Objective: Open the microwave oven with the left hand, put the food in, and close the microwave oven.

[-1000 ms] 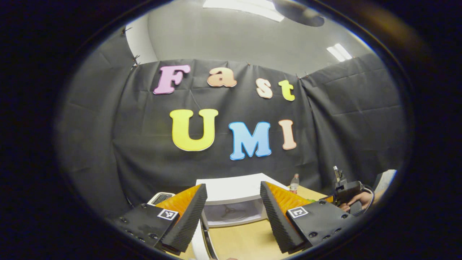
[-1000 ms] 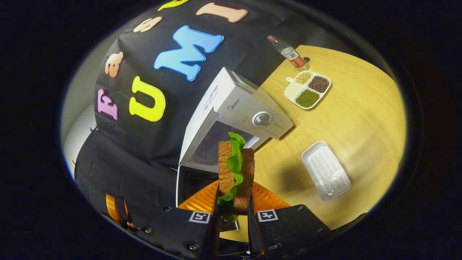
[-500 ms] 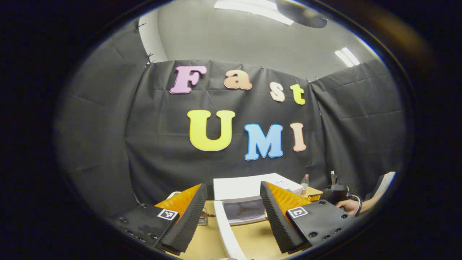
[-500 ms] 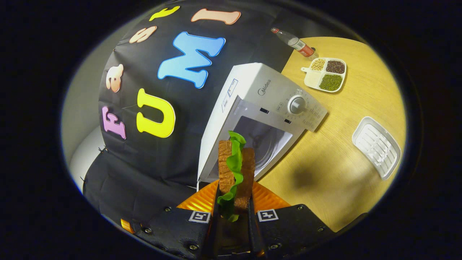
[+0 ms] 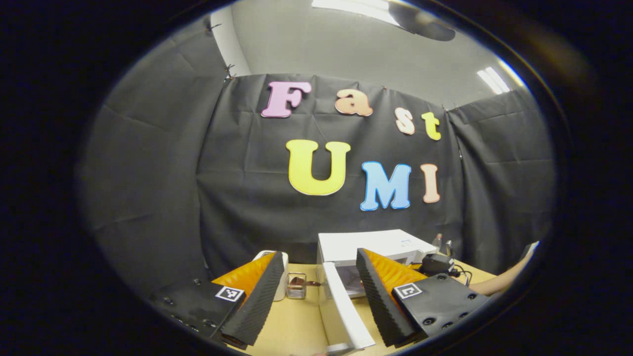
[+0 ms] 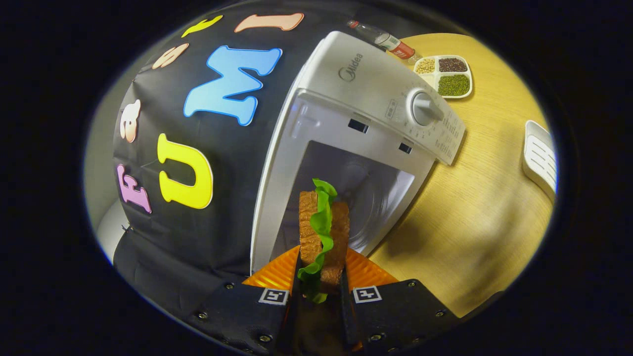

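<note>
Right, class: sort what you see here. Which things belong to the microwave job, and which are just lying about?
Belong to the job:
- microwave oven, door open
- sandwich, clamped in the right gripper
- left gripper, fingers apart

Lying about:
- bottle
- divided dish of beans
- white ridged tray
- white mug

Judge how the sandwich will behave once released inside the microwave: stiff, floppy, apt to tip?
The sandwich, pinched on edge in the right tool, probably topples flat when released. Its slices look fairly stiff; the lettuce looks floppy and may slip out.
</note>
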